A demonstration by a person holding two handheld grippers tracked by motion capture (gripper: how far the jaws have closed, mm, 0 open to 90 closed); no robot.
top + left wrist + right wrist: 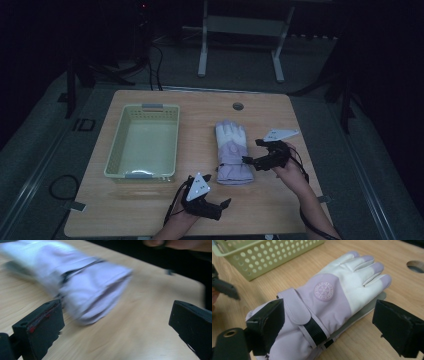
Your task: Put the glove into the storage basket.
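A lilac and white glove (232,152) lies flat on the wooden tabletop (280,200), fingers pointing away from the person, cuff toward the near edge. A pale green perforated basket (143,141) stands to its left, well apart from it.

Right tongs (250,152): released. The jaws stand wide apart. In the right gripper view they sit over the cuff end of the glove (324,305), one jaw on each side, and the pads do not press on the fabric. A black strap crosses the wrist of the glove, and a round embossed badge sits on the back.

Left tongs (224,196): released. The jaws stand wide apart above bare wood near the front edge. In the left gripper view the glove's cuff opening (97,300) lies just ahead of them, blurred, and nothing is between the jaws.
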